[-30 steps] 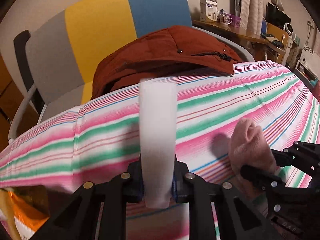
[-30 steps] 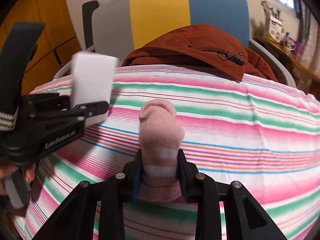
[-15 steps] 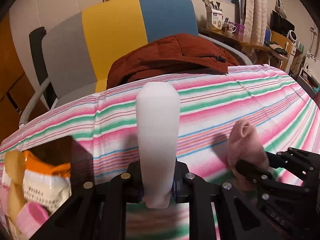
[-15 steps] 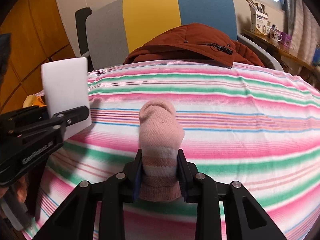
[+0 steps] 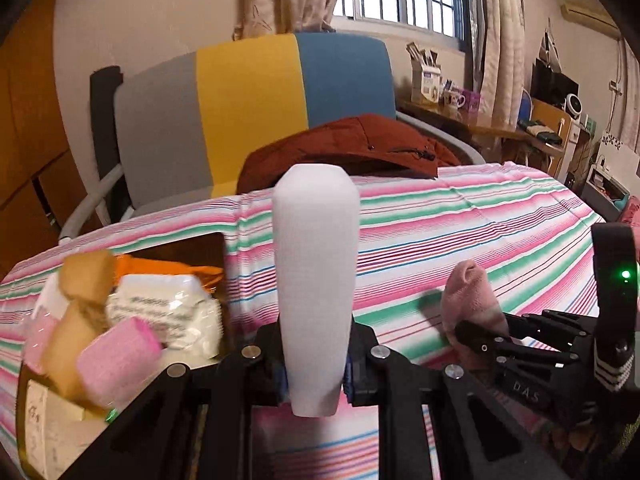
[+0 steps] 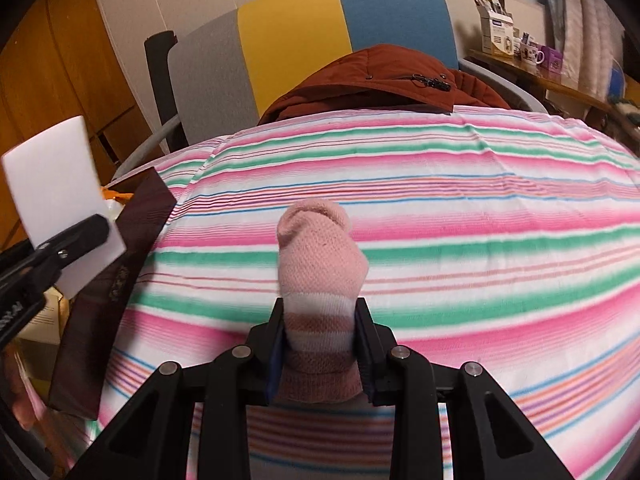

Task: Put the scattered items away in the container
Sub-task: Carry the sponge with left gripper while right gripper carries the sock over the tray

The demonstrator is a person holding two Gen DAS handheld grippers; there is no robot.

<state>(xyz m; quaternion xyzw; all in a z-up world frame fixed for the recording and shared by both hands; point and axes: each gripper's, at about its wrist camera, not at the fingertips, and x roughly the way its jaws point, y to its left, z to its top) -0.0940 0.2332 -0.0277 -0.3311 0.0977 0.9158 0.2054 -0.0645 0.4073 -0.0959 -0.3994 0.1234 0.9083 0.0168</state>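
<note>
Left gripper (image 5: 316,364): jaws closed tight on the lower end of a white foam block (image 5: 316,280), which stands upright out of the grip, apparently so it can be dropped clear of the fingers.

Right gripper (image 6: 320,354): jaws closed on the striped cuff of a pink knitted sock (image 6: 320,264), toe pointing forward and free.

Both items are carried above the striped pink, green and white bench cloth (image 6: 460,208).

The dark brown box container (image 6: 116,276) sits at the left edge of the bench and already holds packets and sponges. The foam block is nearest it; judged next in.
</note>
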